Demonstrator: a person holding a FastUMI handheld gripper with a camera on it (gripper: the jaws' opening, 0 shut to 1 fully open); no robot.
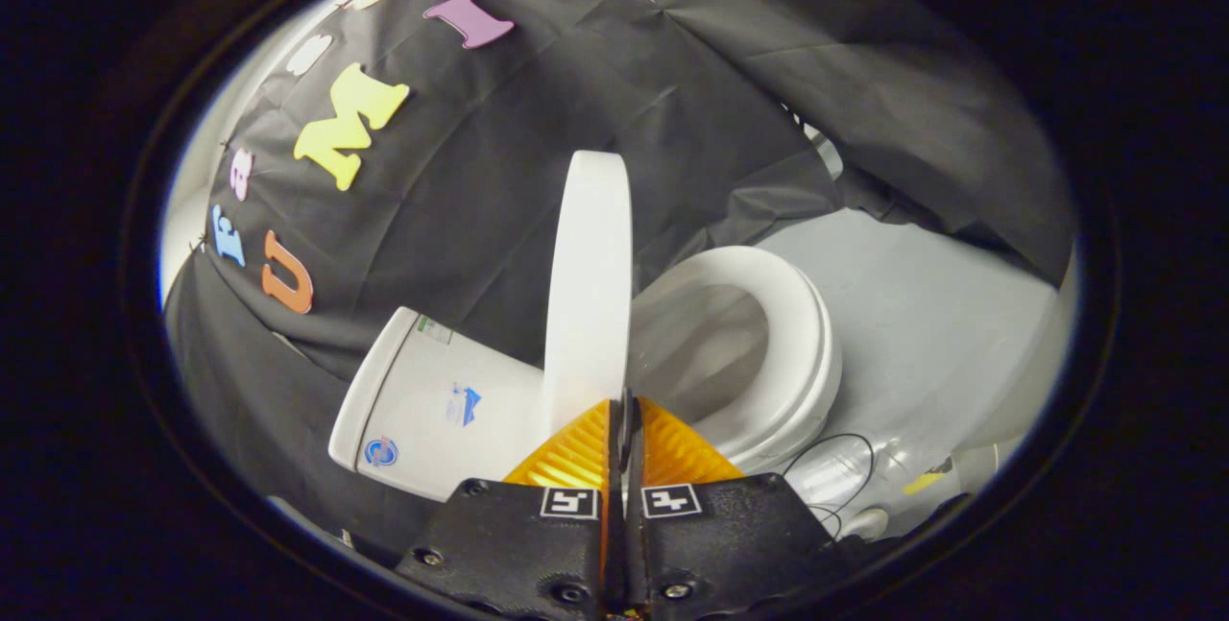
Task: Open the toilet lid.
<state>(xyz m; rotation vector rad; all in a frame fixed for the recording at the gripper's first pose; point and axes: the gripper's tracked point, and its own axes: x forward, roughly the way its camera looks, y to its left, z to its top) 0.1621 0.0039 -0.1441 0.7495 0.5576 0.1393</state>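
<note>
1. Gripper view: gripper (624,410) fingers are pressed nearly together w/ only a thin slit between; the near edge of the toilet lid (588,285) sits right at the tips, apparently pinched, though actual contact is hard to confirm.
2. Lid stands raised, seen edge-on, just ahead of the fingers. Tank (432,405) lies to its left, seat ring (802,343) and open bowl to its right; grey floor (922,314) beyond.
3. Step in hand (judged): end of lift. Lid is up near vertical, seat fully exposed.
4. Next move calls for: ease lid back toward tank until it rests, then spread fingers and withdraw. Avoid letting go early, as lid could drop back onto seat.
</note>
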